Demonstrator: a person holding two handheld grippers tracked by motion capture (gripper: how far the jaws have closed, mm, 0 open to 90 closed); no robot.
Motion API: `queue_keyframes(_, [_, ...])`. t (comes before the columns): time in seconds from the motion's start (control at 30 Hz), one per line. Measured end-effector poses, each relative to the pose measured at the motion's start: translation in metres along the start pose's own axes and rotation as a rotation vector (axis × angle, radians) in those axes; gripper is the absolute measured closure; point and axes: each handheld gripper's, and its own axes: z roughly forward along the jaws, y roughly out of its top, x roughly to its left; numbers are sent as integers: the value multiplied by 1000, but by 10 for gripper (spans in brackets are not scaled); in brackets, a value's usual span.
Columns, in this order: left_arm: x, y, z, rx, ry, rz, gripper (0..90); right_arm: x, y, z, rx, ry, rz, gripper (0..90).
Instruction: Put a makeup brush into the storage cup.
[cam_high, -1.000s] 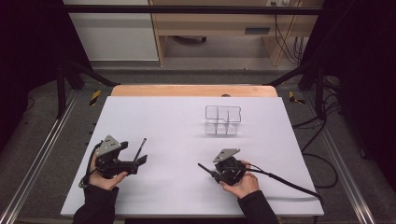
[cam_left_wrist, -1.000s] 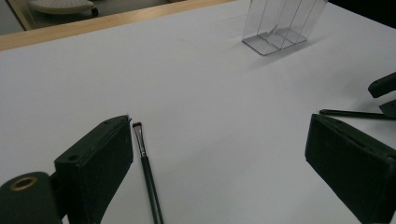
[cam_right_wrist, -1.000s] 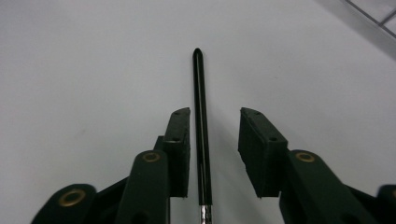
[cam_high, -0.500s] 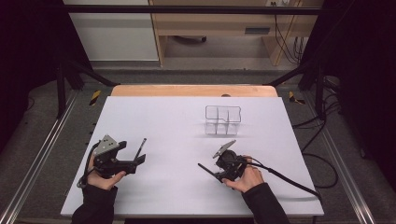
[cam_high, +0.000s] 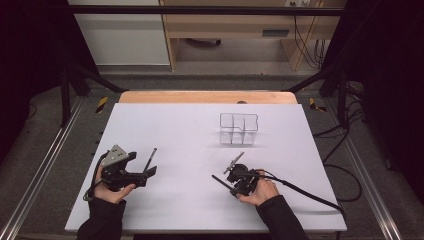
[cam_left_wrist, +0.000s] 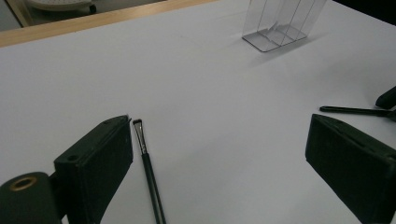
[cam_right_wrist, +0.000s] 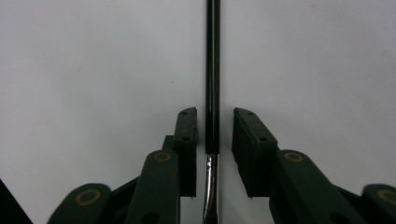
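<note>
While I hold one hand-held gripper in each hand at the near edge of the white table (cam_high: 165, 125), two thin brushes lie on its surface. My left hand-held gripper (cam_high: 150, 172) sits low at the near left, its jaws spread wide and holding nothing. In the left gripper view the first brush (cam_left_wrist: 148, 173) lies flat just beside the inner face of one jaw, bristle end pointing away from me, and I cannot tell whether it touches that jaw. From above this brush (cam_high: 149, 159) shows as a short dark line just past the jaw tips.

My right hand-held gripper (cam_high: 231, 176) is at the near right, turned toward the left. Its jaws straddle the second brush (cam_right_wrist: 212, 74), which runs straight up the middle of the right gripper view, black handle ahead and silver collar down between the jaws. One jaw looks to be against the handle, while a narrow gap shows on the other side, so the jaws are nearly closed but not yet clamped on it. From above, the handle (cam_high: 220, 181) sticks out toward the left.

Farther back stands a clear plastic organizer (cam_high: 239, 129) with several upright compartments, well apart from both brushes. Nothing lies between it and either brush. A black cable (cam_high: 305, 194) trails from my right hand across the table toward the near right corner.
</note>
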Motion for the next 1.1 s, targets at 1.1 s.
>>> queue_keyframes(1.1, [-16,5,3,16,-43,67,62,-12,11,-42,-95,32,-11,843])
